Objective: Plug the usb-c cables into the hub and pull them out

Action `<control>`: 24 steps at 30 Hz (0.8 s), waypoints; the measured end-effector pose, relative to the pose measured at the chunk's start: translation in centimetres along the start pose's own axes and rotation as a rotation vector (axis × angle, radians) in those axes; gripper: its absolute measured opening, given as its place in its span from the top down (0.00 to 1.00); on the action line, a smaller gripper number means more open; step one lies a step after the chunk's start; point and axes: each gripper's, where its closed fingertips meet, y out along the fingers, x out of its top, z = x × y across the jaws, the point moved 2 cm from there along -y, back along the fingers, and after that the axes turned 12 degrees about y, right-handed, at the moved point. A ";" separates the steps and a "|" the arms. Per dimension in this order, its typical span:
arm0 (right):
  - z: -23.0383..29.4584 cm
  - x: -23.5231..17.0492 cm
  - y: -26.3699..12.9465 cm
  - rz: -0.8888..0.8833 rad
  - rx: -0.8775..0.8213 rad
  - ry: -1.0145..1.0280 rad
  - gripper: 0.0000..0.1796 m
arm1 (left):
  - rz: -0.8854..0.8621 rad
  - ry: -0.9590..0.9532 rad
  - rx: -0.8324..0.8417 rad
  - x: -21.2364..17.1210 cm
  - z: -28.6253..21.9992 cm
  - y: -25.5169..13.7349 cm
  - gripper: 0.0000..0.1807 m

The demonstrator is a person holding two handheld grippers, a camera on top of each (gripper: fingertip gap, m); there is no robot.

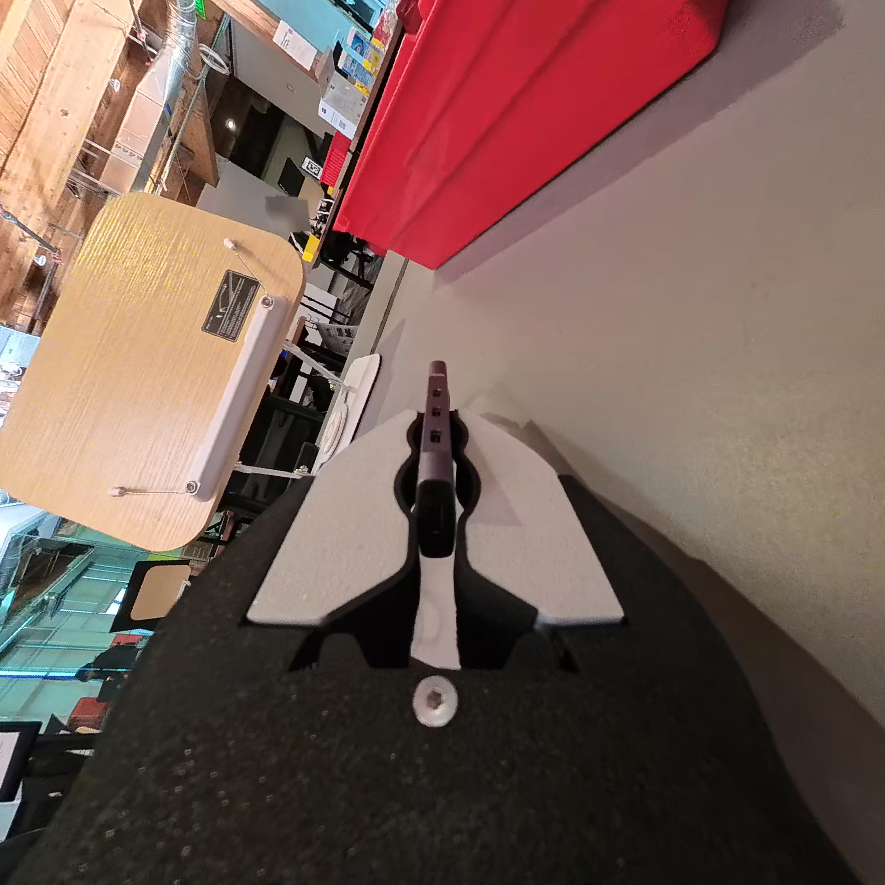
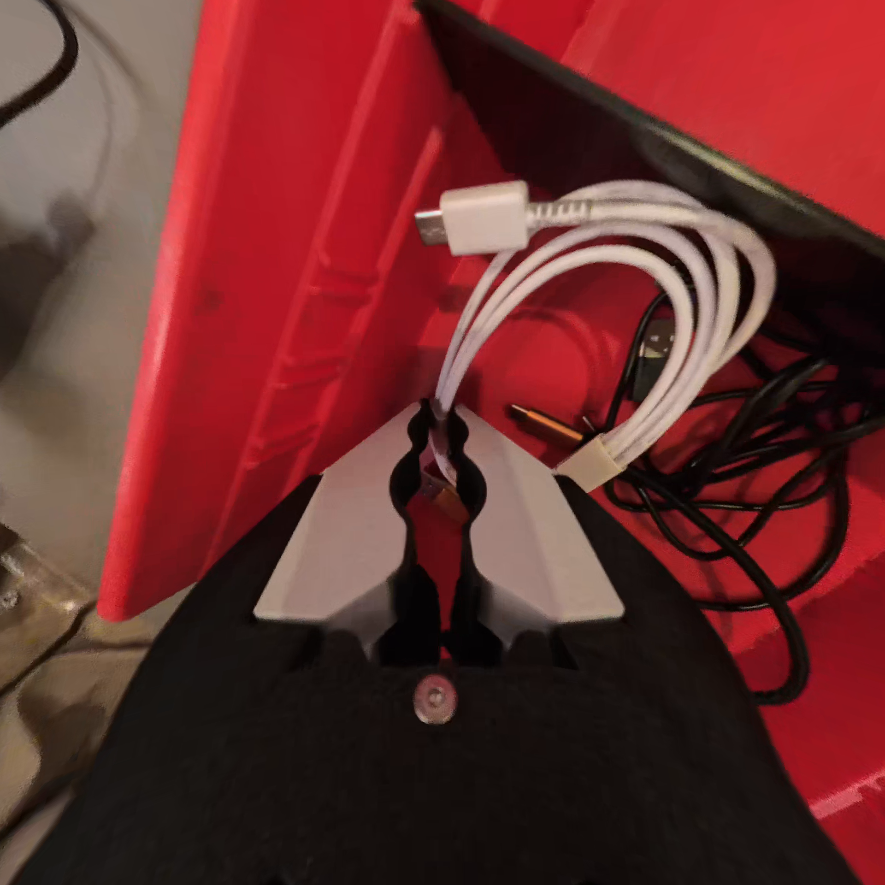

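My left gripper (image 1: 438, 415) is shut on a slim grey hub (image 1: 436, 421), held edge-on above the beige table (image 1: 670, 383); several small ports show along its edge. My right gripper (image 2: 440, 412) is shut on a bundled white USB-C cable (image 2: 670, 268) over the red bin (image 2: 297, 239). The cable loops are bound by a cream band (image 2: 591, 467), and its white plug (image 2: 479, 222) points left with the metal tip bare.
A red bin (image 1: 503, 119) stands on the table's far side in the left wrist view. Inside the bin lie tangled black cables (image 2: 747, 503), an orange-tipped connector (image 2: 546, 424) and a black flat panel (image 2: 670, 158). A wooden board (image 1: 143, 364) stands beyond the table edge. Across from one pair of fingers to the other is roughly 20 centimetres.
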 end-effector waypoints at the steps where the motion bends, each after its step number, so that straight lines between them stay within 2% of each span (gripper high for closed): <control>1: 0.1 -0.6 -0.1 0.027 0.000 -0.027 0.96 | -0.001 0.000 -0.001 0.0 0.0 0.0 0.95; 3: 0.3 -1.7 -0.7 0.073 0.009 -0.073 0.96 | -0.001 0.001 -0.003 0.0 0.0 0.0 0.95; 8: 0.9 -1.0 -3.5 -0.037 0.054 -0.050 0.80 | -0.005 -0.011 0.013 0.0 0.3 -0.1 0.95; 10: 1.7 0.5 -6.0 -0.210 0.028 -0.060 0.80 | -0.024 -0.029 0.043 0.1 0.9 -0.4 0.95; 12: 4.4 2.2 -9.3 -0.455 0.026 -0.142 0.80 | -0.067 -0.051 0.095 0.6 1.9 -1.0 0.95; 14: 10.6 2.0 -11.4 -0.672 0.192 -0.302 0.73 | -0.137 -0.062 0.185 1.3 3.3 -2.1 0.95; 17: 18.4 -1.0 -10.7 -0.799 0.459 -0.450 0.62 | -0.292 -0.109 0.296 2.9 5.3 -4.6 0.95; 19: 20.9 -1.7 -9.0 -0.762 0.569 -0.441 0.59 | -0.394 -0.144 0.325 4.2 6.2 -6.3 0.95; 21: 23.0 -2.3 -7.7 -0.643 0.765 -0.380 0.52 | -0.491 -0.153 0.360 5.6 7.2 -8.2 0.95; 24: 24.7 -2.4 -8.4 -0.540 1.083 -0.253 0.50 | -0.573 -0.183 0.379 7.3 8.6 -10.4 0.95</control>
